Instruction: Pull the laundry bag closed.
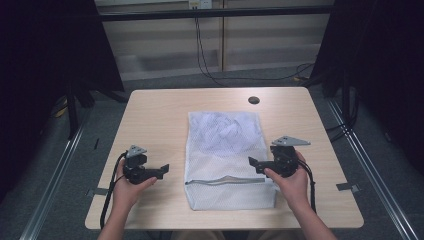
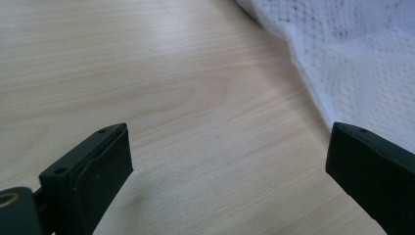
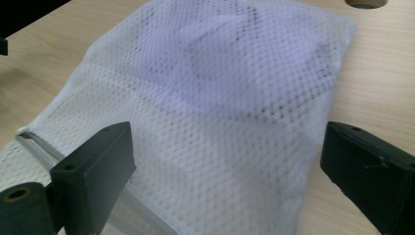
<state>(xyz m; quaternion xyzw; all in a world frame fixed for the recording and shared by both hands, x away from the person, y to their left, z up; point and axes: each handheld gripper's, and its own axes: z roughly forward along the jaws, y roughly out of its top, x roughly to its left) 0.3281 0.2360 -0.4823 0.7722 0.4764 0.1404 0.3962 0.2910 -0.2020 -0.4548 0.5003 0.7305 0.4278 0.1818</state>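
1. The mesh bag (image 2: pixel 362 63) is cut off by the left gripper view's edges at 2 o'clock.
2. What fills the bag (image 3: pixel 230 63) blurs behind the mesh.
3. The dark hole (image 3: pixel 366 3) is cropped at 12 o'clock.

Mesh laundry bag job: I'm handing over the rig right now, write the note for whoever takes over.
Left hand-held gripper: open, empty, over bare table left of the bag.
Right hand-held gripper: open, empty, at the bag's right edge.
Mesh laundry bag: flat mid-table, pale cloth inside its far half, zipper across the near end, apparently shut.
Done: nothing gripped yet.
Left: probably grasp the bag, work the zipper.
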